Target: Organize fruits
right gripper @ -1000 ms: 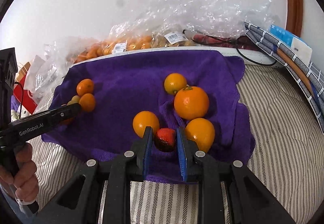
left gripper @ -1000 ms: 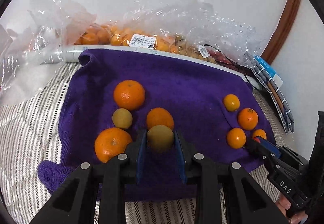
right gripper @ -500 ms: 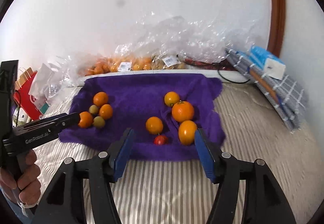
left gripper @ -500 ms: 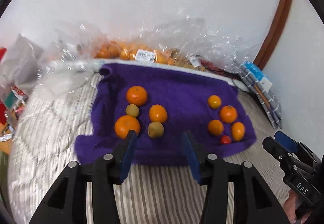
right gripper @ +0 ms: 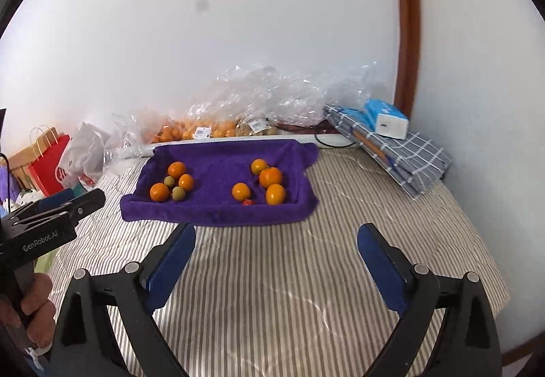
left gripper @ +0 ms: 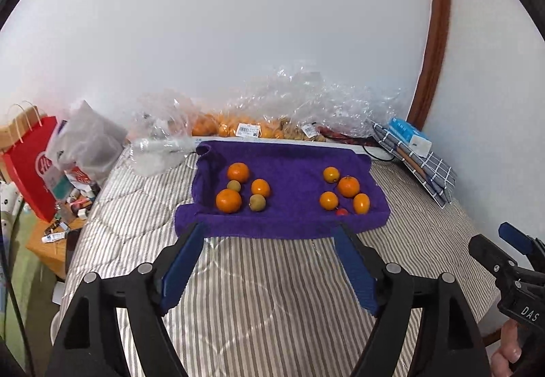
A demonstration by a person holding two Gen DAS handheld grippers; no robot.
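A purple towel (left gripper: 289, 169) (right gripper: 221, 159) lies on a striped bed. On its left side sit three oranges (left gripper: 229, 200) and two green-brown fruits (left gripper: 257, 202) (right gripper: 178, 193). On its right side sit several oranges (left gripper: 348, 186) (right gripper: 270, 177) and a small red fruit (left gripper: 341, 211) (right gripper: 247, 202). My left gripper (left gripper: 269, 230) is open and empty, well back from the towel's near edge. My right gripper (right gripper: 276, 232) is open wide and empty, also back over the bed.
Clear plastic bags of fruit (left gripper: 238, 128) (right gripper: 204, 130) lie behind the towel against the wall. A folded checked cloth with a blue box (left gripper: 414, 152) (right gripper: 388, 138) sits at the right. A red paper bag (left gripper: 32, 159) and clutter stand left of the bed.
Both grippers let go of their fruit, the left a green-brown one, the right the red one, opened wide and pulled back and up from the towel.
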